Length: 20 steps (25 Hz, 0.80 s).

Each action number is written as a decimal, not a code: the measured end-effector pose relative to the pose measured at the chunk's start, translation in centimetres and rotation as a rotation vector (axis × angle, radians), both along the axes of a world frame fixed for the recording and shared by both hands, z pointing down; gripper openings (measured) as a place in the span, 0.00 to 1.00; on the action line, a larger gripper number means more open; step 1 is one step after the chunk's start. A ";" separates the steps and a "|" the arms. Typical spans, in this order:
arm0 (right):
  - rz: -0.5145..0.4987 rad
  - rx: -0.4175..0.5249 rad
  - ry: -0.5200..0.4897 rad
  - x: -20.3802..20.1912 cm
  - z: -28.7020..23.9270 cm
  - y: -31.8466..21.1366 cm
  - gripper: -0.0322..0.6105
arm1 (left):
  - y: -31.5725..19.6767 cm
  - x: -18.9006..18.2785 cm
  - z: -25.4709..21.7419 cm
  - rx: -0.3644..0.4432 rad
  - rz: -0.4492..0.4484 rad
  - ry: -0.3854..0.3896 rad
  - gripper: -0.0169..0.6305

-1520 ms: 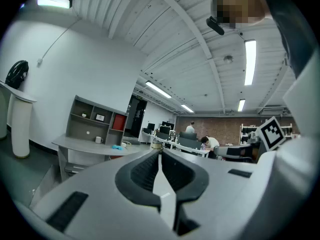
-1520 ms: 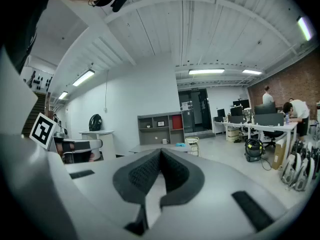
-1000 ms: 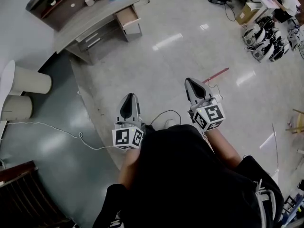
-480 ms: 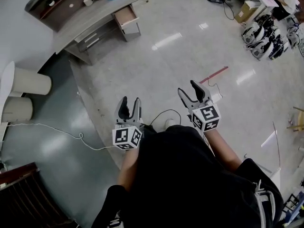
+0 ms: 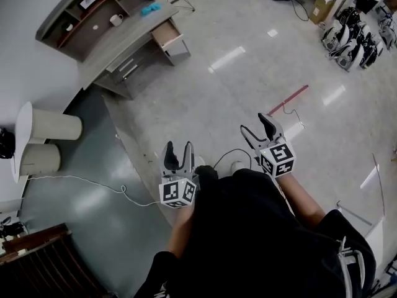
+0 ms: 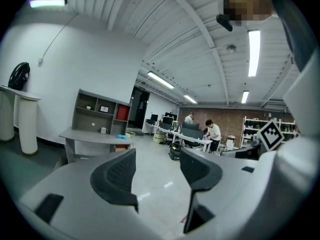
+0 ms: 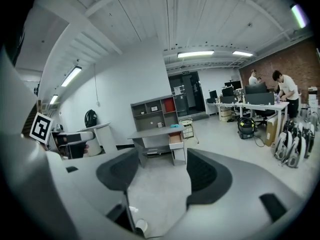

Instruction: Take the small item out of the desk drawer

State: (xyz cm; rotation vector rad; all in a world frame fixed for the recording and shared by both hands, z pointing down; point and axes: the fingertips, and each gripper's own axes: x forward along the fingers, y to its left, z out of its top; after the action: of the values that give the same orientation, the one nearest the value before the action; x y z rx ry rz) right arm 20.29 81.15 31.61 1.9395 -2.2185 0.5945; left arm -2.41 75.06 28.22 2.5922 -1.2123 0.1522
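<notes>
Drawer point(image 5: 166, 33) open at desk point(image 5: 121, 37) R end, long axis twd person point(image 5: 248, 234).

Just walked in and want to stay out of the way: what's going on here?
A person stands on open floor, a gripper in each hand. The left gripper and right gripper have just been opening their jaws; both stand wide with nothing between them. The desk is some way off, its drawer pulled out. Nothing has been reached yet.

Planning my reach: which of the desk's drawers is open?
The rightmost drawer, pulled out with its brownish inside showing; the grey drawers left of it are shut.
</notes>
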 end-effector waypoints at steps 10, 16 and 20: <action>-0.014 -0.056 -0.064 -0.3 2.2 -3.8 0.49 | -5.1 1.5 1.4 -0.008 0.005 0.022 0.42; 0.010 -0.057 -0.033 0.1 1.9 -11.0 0.49 | -12.8 3.4 2.3 -0.003 0.055 0.067 0.42; -0.002 -0.056 0.014 -0.2 0.6 -17.6 0.49 | -19.2 3.6 1.7 0.003 0.071 0.092 0.42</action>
State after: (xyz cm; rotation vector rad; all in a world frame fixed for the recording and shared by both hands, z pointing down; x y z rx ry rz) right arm 20.05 63.53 32.23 1.9088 -2.1709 0.6345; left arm 1.20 55.82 29.89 2.6148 -1.0906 0.0442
